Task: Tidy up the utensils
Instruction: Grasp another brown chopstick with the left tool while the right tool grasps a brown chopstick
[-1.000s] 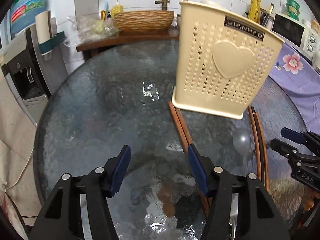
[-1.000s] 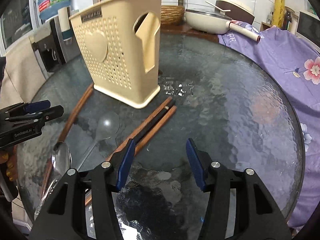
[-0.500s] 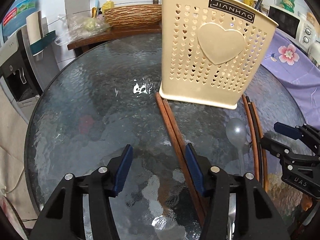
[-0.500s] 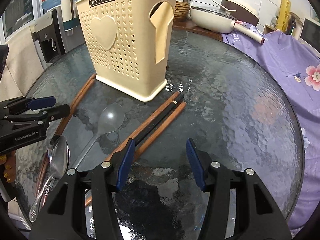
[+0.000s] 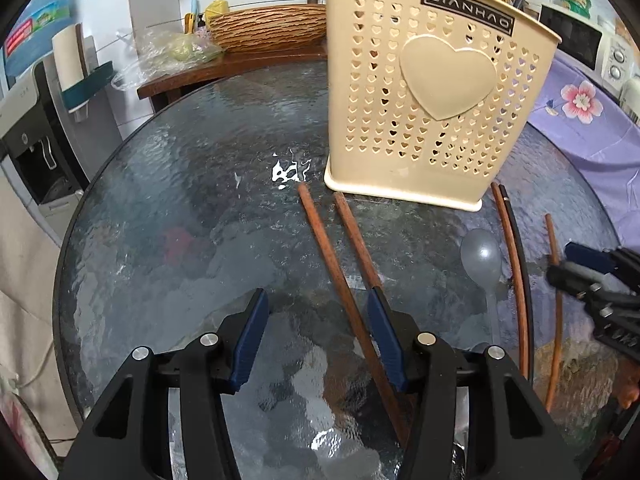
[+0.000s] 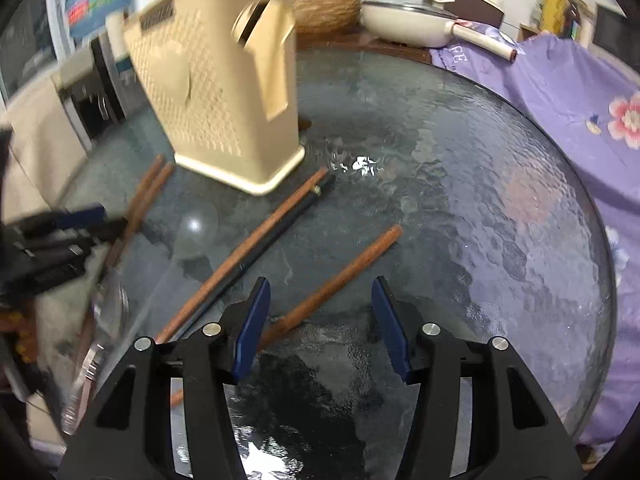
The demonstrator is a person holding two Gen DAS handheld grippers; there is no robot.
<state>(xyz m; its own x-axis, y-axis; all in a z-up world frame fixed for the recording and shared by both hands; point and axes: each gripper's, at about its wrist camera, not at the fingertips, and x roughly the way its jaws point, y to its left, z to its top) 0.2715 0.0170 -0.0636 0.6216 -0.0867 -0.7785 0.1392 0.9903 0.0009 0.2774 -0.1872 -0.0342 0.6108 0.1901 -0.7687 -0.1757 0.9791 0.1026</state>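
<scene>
A cream perforated utensil holder stands upright on the round glass table. In front of it lie two brown chopsticks, a translucent grey spoon and a brown and black chopstick pair. A single brown chopstick lies apart from them. My left gripper is open over the two brown chopsticks; one passes between its fingers untouched. My right gripper is open above the single chopstick's near end. A metal spoon lies blurred at the left.
A purple flowered cloth covers the table's right side. Behind the table stands a wooden counter with a woven basin, a tap and a white pan. A water dispenser stands on the left.
One brown chopstick now lies apart from the pair it lay against. The two left chopsticks have spread at their tips. My left jaws stand a little narrower. The right view has turned and blurred.
</scene>
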